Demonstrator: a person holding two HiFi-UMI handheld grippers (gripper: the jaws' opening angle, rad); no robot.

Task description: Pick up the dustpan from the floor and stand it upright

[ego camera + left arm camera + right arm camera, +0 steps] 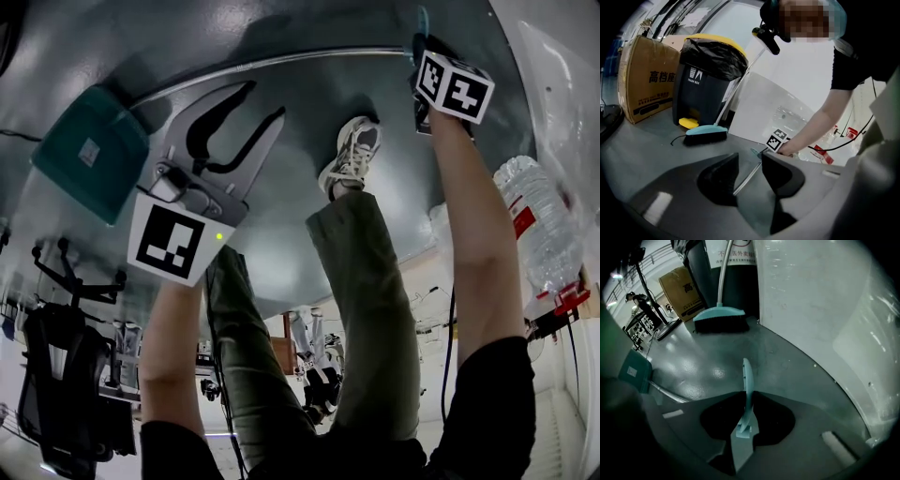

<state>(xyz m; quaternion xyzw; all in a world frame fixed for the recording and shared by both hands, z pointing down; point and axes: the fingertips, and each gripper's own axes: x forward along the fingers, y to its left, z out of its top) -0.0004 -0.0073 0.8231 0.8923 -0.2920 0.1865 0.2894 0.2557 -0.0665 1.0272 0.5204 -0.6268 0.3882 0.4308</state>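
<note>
Grey floor (pixel 787 362) lay open ahead, edged by a white panel (pixel 811 301). The dustpan (pixel 89 150) lay left of the left gripper (pixel 262 105), whose fingers stood apart and empty. The right gripper (pixel 747 404) had its fingers clamped on the dustpan's handle tip (pixel 746 376).

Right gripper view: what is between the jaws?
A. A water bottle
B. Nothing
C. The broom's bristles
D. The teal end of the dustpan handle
D: the teal end of the dustpan handle stands upright, pinched between the jaws of the right gripper, while the broom stands far off across the floor.
</note>
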